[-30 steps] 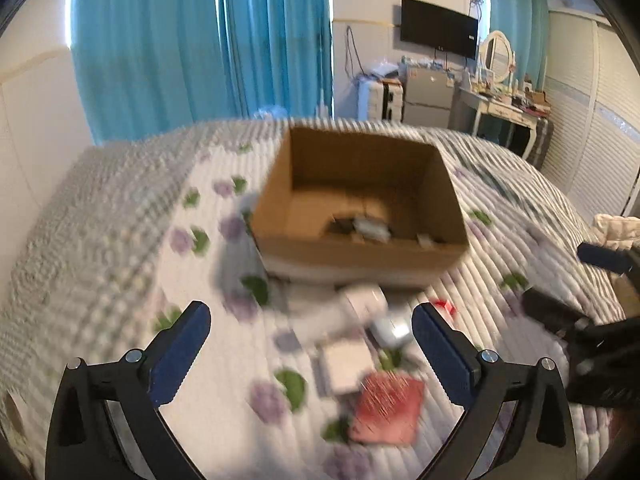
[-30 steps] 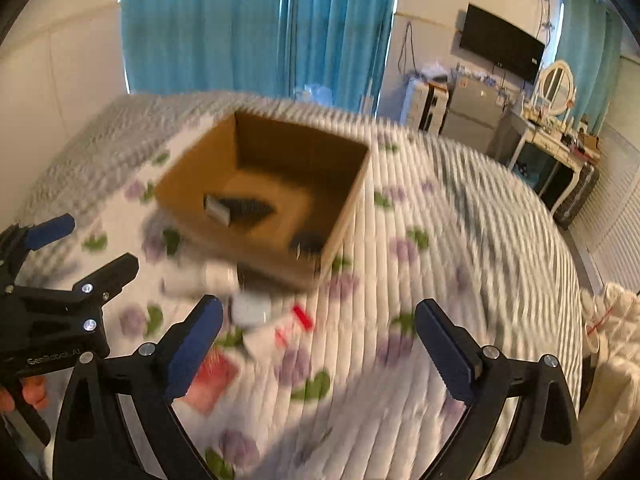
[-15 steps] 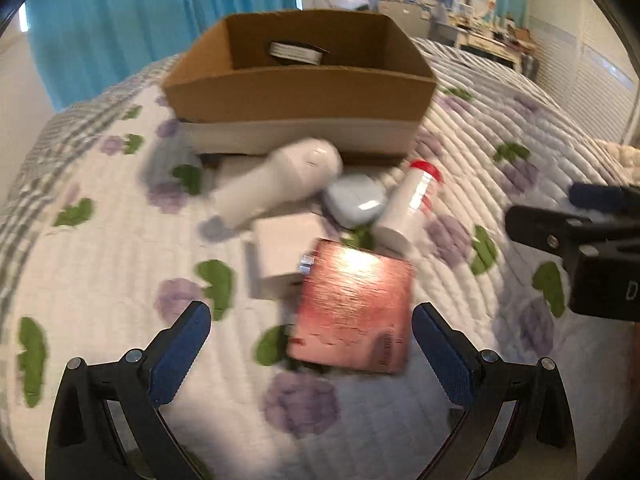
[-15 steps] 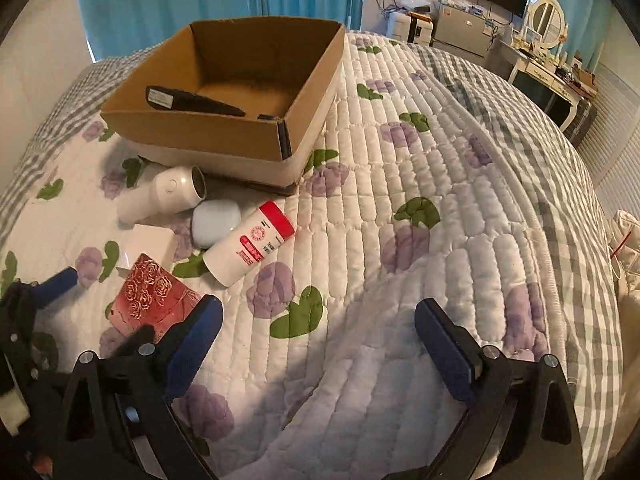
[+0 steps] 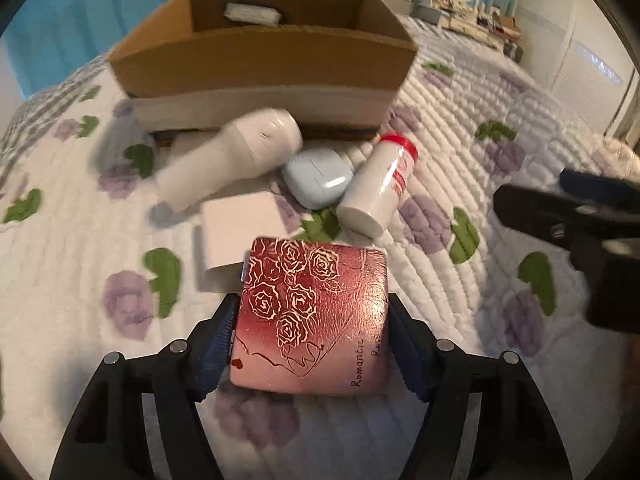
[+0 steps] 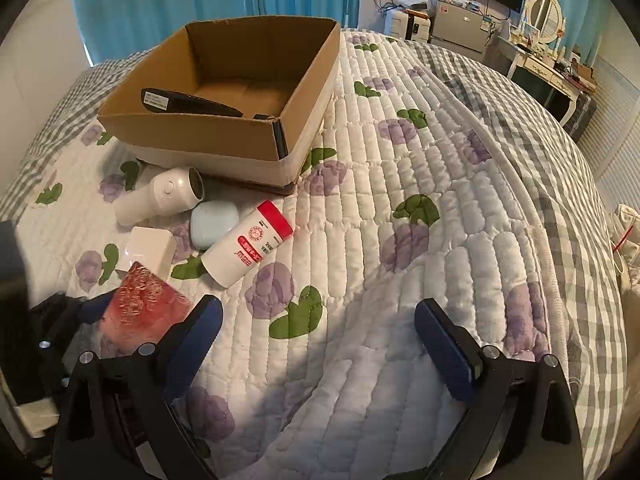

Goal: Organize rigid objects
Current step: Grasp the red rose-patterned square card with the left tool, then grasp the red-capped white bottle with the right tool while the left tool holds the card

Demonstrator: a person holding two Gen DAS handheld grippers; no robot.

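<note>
Fingers of my left gripper (image 5: 312,344) have just been closing and now sit against both side edges of the red rose-patterned box (image 5: 316,316), which lies flat on the bed (image 6: 440,200); I judge the grip made but the box not yet lifted. My right gripper (image 6: 318,340) hangs with its fingers spread wide and nothing between them, over bare quilt.

Progress: early. The cardboard box (image 6: 216,140) already holds a long black item (image 6: 188,105) and something pale at its far wall — too blurred to name. Five things lie outside it, in a cluster just in front of its near wall, and all remain to be moved.

Materials and shapes, working outward:
- Red box: flat, square with rounded corners, glossy embossed face with pale roses and script; likely slick under the pads.
- White box (image 5: 236,236): small, plain, sharp-edged, touching the red box's far corner.
- Pale blue case (image 5: 318,178): smooth rounded pebble shape, with a seam round it.
- White bottle (image 6: 248,246): cylinder on its side, red cap, red label — apt to roll.
- White handheld device (image 6: 160,196): stout cylinder, matte plastic, dark end opening.
- Bed: soft quilted cover, ribbed, printed with purple flowers and green leaves.
</note>
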